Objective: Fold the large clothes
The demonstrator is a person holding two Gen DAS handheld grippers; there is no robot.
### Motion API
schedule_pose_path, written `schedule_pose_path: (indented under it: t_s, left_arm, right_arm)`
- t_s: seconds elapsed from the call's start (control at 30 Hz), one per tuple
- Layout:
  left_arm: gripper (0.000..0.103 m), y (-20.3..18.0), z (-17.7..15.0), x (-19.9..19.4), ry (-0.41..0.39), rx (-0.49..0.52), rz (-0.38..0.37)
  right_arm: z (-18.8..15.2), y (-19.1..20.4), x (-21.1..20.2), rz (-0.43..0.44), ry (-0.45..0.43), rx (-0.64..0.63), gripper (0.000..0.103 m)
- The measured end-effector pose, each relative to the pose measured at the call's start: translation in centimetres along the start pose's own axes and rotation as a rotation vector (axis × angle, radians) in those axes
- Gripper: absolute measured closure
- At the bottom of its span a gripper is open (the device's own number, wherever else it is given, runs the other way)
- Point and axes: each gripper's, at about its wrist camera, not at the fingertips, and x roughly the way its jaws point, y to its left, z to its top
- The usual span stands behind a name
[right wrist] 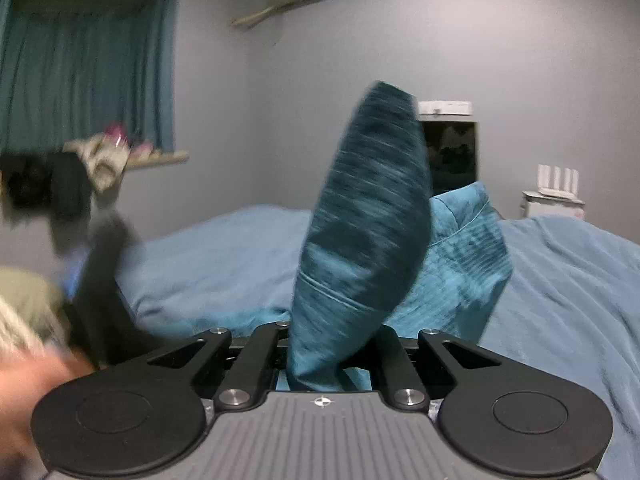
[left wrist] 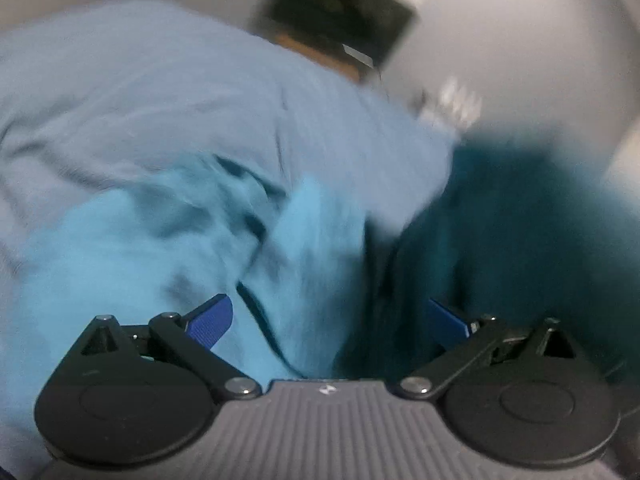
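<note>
Right wrist: right gripper (right wrist: pixel 320 360) fingers pinching soft, limp shirt (right wrist: pixel 360 220); left gripper (left wrist: pixel 328 320) fingers wide; gripping hems best.

room dim, bluish, no bright lamp seen. no glare. left wrist view very smeared: cloth (left wrist: pixel 168 248), bed (left wrist: pixel 120 92) and dark box (left wrist: pixel 340 12) all fuzzy, only black gripper parts near lens sharp. right wrist view clearer in middle and right; left side smeared, curtain (right wrist: pixel 84 68) soft. cloth streaky. both views round, bent at edges, dark corners. soft shadows in cloth folds.
</note>
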Motion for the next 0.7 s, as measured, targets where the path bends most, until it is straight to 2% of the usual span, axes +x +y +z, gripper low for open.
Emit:
schedule_pose_path:
  t_s: [0.07, 0.17, 0.23, 0.3, 0.4, 0.5, 0.57, 0.63, 0.67, 0.7]
  left_arm:
    - [0.001, 3.0, 1.9, -3.2, -0.034, -0.107, -0.096]
    - [0.001, 5.7, 2.8, -6.5, -0.051, -0.165, -0.187]
    - [0.0, 6.9, 3.0, -7.1, -0.021, -0.179, -0.251]
    - [0.001, 7.6, 2.8, -6.7, 0.036, -0.181, -0.289]
    - [0.001, 8.2, 2.0, -5.2, 0.1, -0.171, -0.21]
    - [0.001, 9.1, 1.1, -3.6, 0.146, -0.186, -0.159]
    - [0.022, 9.6, 0.3, -3.2, 0.147, -0.184, -0.129]
    - [0.067, 10.6, 0.1, -2.8, 0.158, -0.228, -0.159]
    - [0.072, 11.0, 0.1, -2.7, 0.158, -0.251, -0.175]
    - [0.093, 11.0, 0.1, -2.8, 0.148, -0.237, -0.156]
  right_arm:
    - [-0.6, 2.2, 0.7, 0.015, 0.033, -0.064, 0.093]
    - [-2.0, 6.6, 1.5, 0.055, 0.079, -0.204, 0.093]
    - [-3.5, 9.6, 2.2, 0.087, 0.114, -0.306, 0.093]
    - [-4.8, 11.5, 2.9, 0.122, 0.14, -0.356, 0.093]
    - [-6.6, 14.0, 3.8, 0.17, 0.169, -0.429, 0.093]
    - [-7.5, 14.9, 4.3, 0.207, 0.195, -0.425, 0.092]
    - [-7.5, 14.8, 4.6, 0.217, 0.199, -0.397, 0.092]
    - [-7.4, 14.2, 4.6, 0.232, 0.209, -0.353, 0.09]
    - [-7.3, 14.1, 4.7, 0.24, 0.22, -0.339, 0.089]
    - [-7.5, 14.0, 4.5, 0.247, 0.23, -0.327, 0.087]
